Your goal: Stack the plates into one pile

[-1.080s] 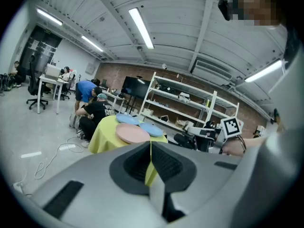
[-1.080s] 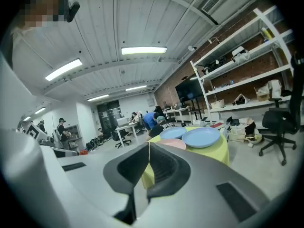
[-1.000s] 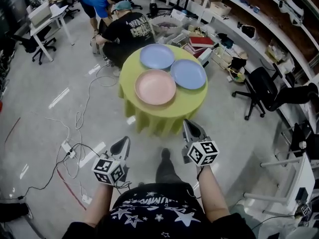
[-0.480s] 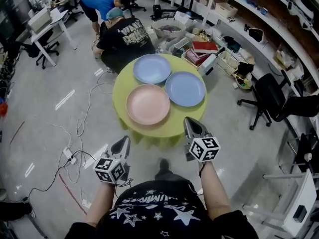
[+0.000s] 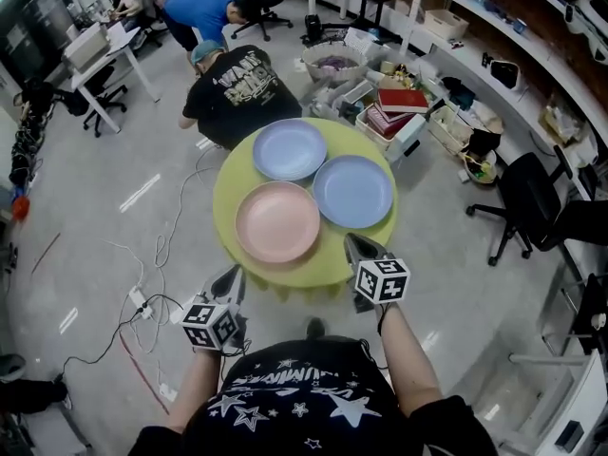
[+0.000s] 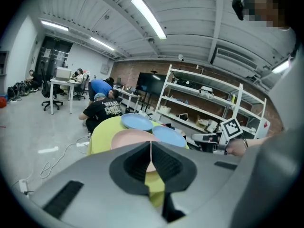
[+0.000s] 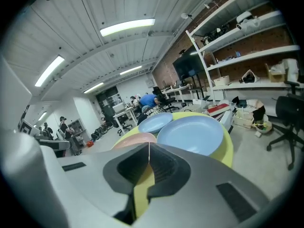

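Three plates lie side by side on a round table with a yellow-green cloth [image 5: 226,190]: a pink plate [image 5: 277,221] nearest me, a blue plate [image 5: 290,149] behind it, and a second blue plate [image 5: 352,191] to the right. My left gripper [image 5: 232,280] is shut and empty, just short of the table's near edge, left of the pink plate. My right gripper [image 5: 358,246] is shut and empty, its tips over the table's near rim below the right blue plate. The left gripper view shows the pink plate [image 6: 130,137] past the left gripper [image 6: 151,144]. The right gripper [image 7: 149,145] faces the near blue plate [image 7: 192,134].
A person in a black shirt [image 5: 237,85] crouches right behind the table, another in blue [image 5: 204,8] bends farther back. Boxes and books [image 5: 394,107] crowd the floor at the table's far right. An office chair [image 5: 532,198] and shelves stand at right. Cables and a power strip [image 5: 141,302] lie at left.
The table and plates have drawn closer to me. Both grippers have moved forward to the table's near edge, and the right one now overlaps the rim. Both stay shut.
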`<state>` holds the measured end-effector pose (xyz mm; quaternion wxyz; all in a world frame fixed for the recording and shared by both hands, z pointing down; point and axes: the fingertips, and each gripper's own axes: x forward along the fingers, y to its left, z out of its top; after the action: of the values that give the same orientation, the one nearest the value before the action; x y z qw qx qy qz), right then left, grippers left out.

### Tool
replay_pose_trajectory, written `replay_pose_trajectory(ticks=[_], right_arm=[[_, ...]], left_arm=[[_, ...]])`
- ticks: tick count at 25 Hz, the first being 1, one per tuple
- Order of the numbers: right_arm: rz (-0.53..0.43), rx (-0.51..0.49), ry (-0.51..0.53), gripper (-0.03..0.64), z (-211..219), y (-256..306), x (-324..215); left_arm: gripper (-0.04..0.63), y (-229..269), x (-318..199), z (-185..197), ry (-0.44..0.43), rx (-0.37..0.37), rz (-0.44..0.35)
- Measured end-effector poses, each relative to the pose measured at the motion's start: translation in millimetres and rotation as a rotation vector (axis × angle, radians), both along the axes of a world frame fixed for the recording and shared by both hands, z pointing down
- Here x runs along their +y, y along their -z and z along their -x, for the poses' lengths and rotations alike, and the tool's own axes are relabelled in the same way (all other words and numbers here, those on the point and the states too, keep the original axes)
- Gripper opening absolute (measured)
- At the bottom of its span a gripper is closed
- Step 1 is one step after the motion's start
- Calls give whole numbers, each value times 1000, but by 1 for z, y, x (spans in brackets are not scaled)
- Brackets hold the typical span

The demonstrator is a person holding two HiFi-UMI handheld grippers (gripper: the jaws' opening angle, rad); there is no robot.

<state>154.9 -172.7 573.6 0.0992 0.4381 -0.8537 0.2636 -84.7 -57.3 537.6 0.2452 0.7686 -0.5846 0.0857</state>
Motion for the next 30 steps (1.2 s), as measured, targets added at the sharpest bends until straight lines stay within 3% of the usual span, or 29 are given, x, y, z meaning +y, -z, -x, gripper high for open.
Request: replay_pose_trajectory(ticks=[10,13,16,26,30], right_arm=[[139,74,-97,20,-32,-49,-29],[198,28,-146,137,-39,-59,-32],[240,-2,-211,167,-45,-69,-35],[408,-181,-444,192,-72,-95,-62],[441,-206,-498,191,-77,-103,-74]], left_arm=[[20,-11,-7,-5,58,-29,49],[20,-17,-2,-4,67,-41,74],[20,-23,1,-2,73,-40,93],[20,-28,-13,-9,20,-64,99],[20,-30,-21,-3,9,-58,94]])
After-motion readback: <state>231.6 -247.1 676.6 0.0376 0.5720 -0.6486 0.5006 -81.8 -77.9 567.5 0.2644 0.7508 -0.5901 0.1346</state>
